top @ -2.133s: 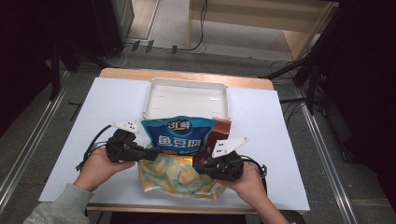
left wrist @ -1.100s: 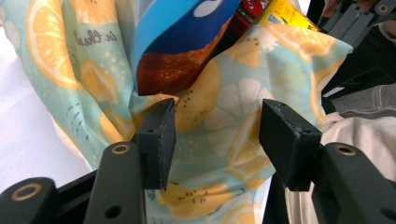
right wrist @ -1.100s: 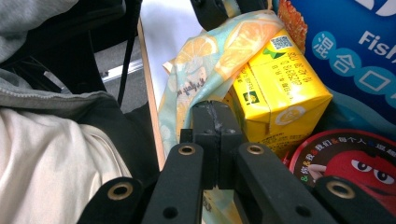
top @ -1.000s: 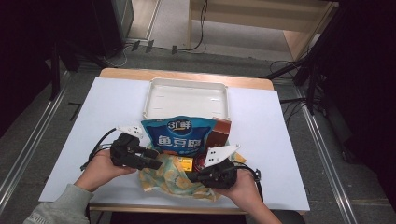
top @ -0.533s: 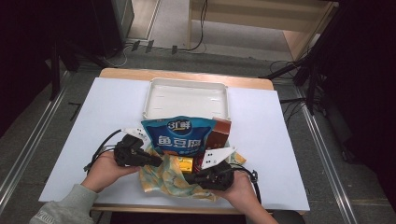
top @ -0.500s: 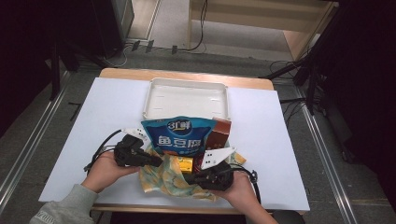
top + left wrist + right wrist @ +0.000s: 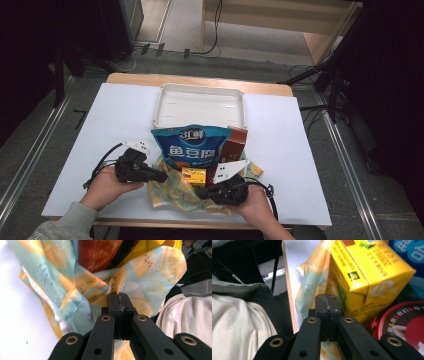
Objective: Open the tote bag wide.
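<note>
At the near edge of the surface (image 7: pixel 90 130), the lemon-print bag (image 7: pixel 175 192) lies slumped around its contents. The left gripper (image 7: pixel 159 176) has just closed its fingers (image 7: pixel 114 305) on the bag's rim. The right gripper (image 7: pixel 201 192) is clamped on the opposite rim. Judgement: both sides secured; bag ready for lifting open.

A lemon-and-orange print on teal was shown by the bag (image 7: pixel 175 192); the carton (image 7: pixel 364 277) was yellow, the pouch (image 7: pixel 192 147) blue.

We note the left tool (image 7: pixel 161 176) now closed on the patterned bag (image 7: pixel 175 192), its jaws having just been closing; both hands sit nearer the tabletop's front edge.
</note>
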A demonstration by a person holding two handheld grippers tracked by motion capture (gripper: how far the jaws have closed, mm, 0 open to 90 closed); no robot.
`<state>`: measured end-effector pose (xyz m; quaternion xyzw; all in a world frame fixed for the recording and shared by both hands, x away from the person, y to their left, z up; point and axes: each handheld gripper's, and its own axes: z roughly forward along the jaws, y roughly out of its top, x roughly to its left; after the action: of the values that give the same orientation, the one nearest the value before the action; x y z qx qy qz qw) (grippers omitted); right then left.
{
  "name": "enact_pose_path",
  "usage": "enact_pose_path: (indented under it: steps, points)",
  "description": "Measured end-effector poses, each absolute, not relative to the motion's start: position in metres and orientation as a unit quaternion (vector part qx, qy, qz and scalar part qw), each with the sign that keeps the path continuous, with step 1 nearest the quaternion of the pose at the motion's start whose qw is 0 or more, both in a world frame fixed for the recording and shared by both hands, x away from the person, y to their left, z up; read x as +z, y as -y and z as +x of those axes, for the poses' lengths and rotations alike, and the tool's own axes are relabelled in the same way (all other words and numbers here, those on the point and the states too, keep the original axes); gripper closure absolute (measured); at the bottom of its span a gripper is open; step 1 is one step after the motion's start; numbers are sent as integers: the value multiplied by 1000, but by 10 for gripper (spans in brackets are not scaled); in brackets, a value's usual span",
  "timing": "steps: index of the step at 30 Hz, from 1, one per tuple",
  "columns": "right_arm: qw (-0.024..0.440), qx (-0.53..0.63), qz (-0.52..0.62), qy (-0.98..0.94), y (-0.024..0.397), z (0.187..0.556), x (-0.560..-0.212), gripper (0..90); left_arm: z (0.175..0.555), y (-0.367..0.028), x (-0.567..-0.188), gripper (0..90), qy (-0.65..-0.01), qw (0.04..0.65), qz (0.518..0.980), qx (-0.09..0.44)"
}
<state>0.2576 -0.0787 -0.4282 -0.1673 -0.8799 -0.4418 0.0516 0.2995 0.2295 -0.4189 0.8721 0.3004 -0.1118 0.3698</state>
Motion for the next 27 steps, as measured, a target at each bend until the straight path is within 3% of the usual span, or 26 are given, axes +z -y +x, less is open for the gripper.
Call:
enact_pose_path:
  steps: [27]
  points:
    - [35, -453, -166, 875, 113, 261, -455, 900, 314, -234, -450, 900, -341, 363, 857, -132]
